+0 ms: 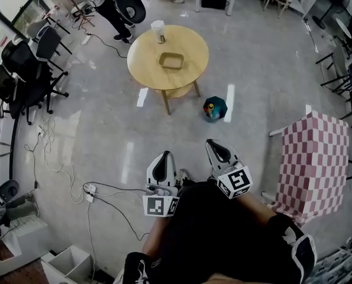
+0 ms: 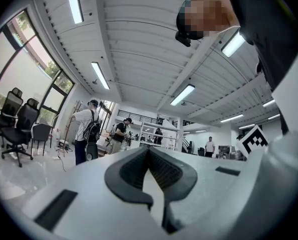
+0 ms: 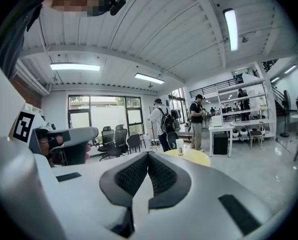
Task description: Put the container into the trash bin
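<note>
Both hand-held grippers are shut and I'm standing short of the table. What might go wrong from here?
1. Floor cables lie close to your feet and might snag as you walk forward.
2. The tall cup stands near the edge of the table; approaching with shut jaws could knock it over.
3. The trash bin looks small, so a drop may miss.
</note>
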`<state>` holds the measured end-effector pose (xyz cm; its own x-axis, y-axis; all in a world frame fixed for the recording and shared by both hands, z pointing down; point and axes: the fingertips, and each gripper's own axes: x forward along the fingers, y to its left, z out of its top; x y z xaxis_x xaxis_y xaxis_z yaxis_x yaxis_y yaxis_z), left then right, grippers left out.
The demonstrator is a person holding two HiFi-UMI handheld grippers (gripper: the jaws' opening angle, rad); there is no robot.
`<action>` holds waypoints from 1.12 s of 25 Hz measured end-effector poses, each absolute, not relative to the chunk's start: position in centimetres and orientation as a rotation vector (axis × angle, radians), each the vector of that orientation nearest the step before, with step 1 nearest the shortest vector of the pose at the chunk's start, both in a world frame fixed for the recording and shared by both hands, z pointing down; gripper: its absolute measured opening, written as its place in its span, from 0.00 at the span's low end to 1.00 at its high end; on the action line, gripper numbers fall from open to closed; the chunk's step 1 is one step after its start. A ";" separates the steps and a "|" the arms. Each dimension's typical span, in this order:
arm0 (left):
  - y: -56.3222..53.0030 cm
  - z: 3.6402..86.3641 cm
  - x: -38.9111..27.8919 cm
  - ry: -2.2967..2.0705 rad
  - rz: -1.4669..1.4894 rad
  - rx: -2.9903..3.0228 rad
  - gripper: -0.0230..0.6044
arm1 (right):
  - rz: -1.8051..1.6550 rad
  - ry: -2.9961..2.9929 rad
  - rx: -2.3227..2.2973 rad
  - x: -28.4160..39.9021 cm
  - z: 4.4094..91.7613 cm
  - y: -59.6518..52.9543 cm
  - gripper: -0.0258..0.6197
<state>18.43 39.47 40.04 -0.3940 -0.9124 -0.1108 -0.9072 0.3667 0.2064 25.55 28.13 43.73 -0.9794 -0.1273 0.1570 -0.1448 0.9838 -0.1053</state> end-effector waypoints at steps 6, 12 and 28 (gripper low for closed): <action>41.2 40.9 17.0 -2.526 -0.366 1.782 0.05 | 0.178 -2.978 0.259 23.5 44.4 30.2 0.07; 41.8 41.5 15.8 -2.505 -0.371 1.801 0.05 | 0.182 -2.960 0.270 22.1 45.3 31.2 0.07; 33.2 41.6 5.9 -2.574 -0.358 1.687 0.05 | 0.187 -2.967 0.134 10.5 46.3 21.9 0.07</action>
<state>5.85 33.22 41.60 -0.4064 -0.9093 -0.0898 -0.8993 0.3807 0.2151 10.52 21.91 46.26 -0.9824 -0.0786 0.1696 -0.0993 0.9881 -0.1171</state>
